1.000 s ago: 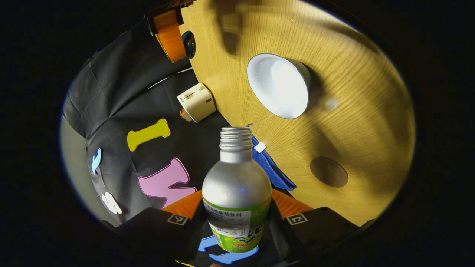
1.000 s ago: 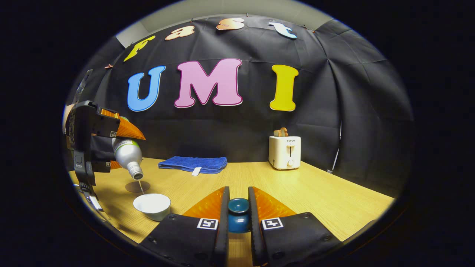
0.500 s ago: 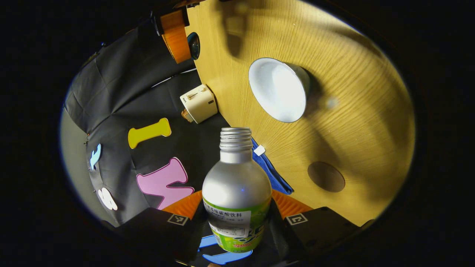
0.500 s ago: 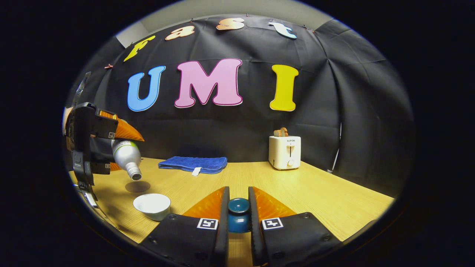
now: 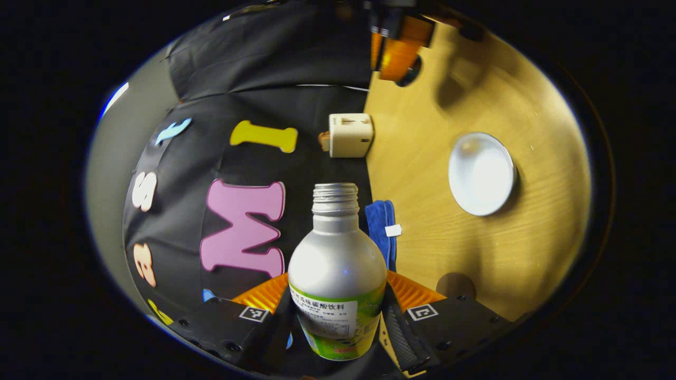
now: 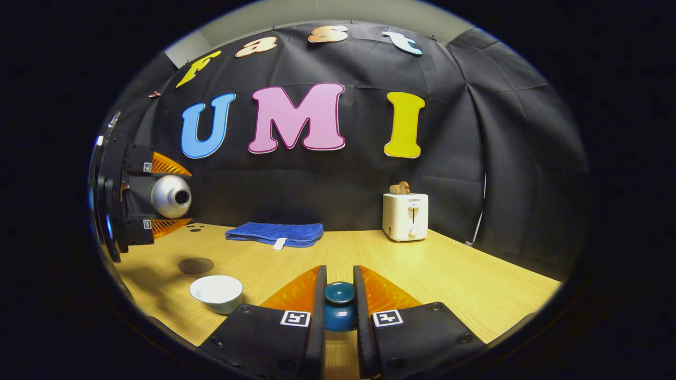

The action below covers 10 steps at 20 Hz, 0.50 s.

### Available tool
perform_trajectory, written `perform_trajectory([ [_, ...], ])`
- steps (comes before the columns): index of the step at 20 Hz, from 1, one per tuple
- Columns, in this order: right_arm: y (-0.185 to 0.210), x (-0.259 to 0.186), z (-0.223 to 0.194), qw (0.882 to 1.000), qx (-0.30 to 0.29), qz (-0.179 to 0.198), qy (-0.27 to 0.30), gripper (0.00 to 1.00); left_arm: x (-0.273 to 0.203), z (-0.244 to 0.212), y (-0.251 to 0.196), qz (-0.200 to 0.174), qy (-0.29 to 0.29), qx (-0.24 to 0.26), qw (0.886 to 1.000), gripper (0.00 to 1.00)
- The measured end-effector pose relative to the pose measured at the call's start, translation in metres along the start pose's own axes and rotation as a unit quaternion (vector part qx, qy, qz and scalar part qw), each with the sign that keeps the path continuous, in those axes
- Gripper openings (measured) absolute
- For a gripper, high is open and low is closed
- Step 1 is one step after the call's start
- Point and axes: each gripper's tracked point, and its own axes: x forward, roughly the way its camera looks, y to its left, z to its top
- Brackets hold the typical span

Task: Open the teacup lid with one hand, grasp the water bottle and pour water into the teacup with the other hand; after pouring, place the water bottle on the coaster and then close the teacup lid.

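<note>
The left gripper (image 5: 338,301) grips the capless water bottle (image 5: 337,274) sideways above the surface (image 6: 449,274). The uncovered white teacup (image 6: 216,293) sits near the brown coaster (image 6: 196,265); any water inside is indiscernible. The right gripper (image 6: 339,301) pinches the blue lid (image 6: 339,306).

left gripper view rolled sideways, both views share table (image 6: 465,285)
</note>
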Motion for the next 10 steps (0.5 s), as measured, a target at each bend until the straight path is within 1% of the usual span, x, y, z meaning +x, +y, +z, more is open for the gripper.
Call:
perform_trajectory([
  [1,-0.001,0.0,0.0,1.0,0.0,0.0,0.0,0.28,-0.004,0.0,0.004,0.017,-0.001,-0.047,0.999,0.79],
  [2,-0.001,0.0,0.0,1.0,0.0,0.0,0.0,0.28,-0.008,-0.003,0.007,0.036,0.001,-0.1,0.994,0.8],
  [3,0.0,0.0,0.0,1.0,0.0,0.0,0.0,0.28,-0.01,-0.006,0.007,0.048,0.008,-0.158,0.986,0.79],
  [4,0.0,0.0,0.0,1.0,0.0,0.0,0.0,0.28,-0.013,-0.01,0.006,0.062,0.016,-0.218,0.974,0.79],
  [5,0.0,0.0,0.0,1.0,0.0,0.0,0.0,0.28,-0.013,-0.014,0.005,0.073,0.021,-0.278,0.958,0.79],
  [6,0.0,0.0,0.0,1.0,0.0,0.0,0.0,0.28,-0.013,-0.018,0.005,0.085,0.026,-0.339,0.937,0.79],
  [8,0.0,0.0,0.0,1.0,0.0,0.0,0.0,0.28,-0.01,-0.02,0.0,0.096,0.025,-0.453,0.886,0.79],
  [9,0.0,0.0,0.0,1.0,0.0,0.001,0.0,0.28,-0.002,-0.024,-0.001,0.103,0.022,-0.499,0.86,0.79],
  [10,0.001,0.0,0.0,1.0,0.0,0.003,0.0,0.28,0.002,-0.027,-0.003,0.112,0.021,-0.535,0.837,0.79],
])
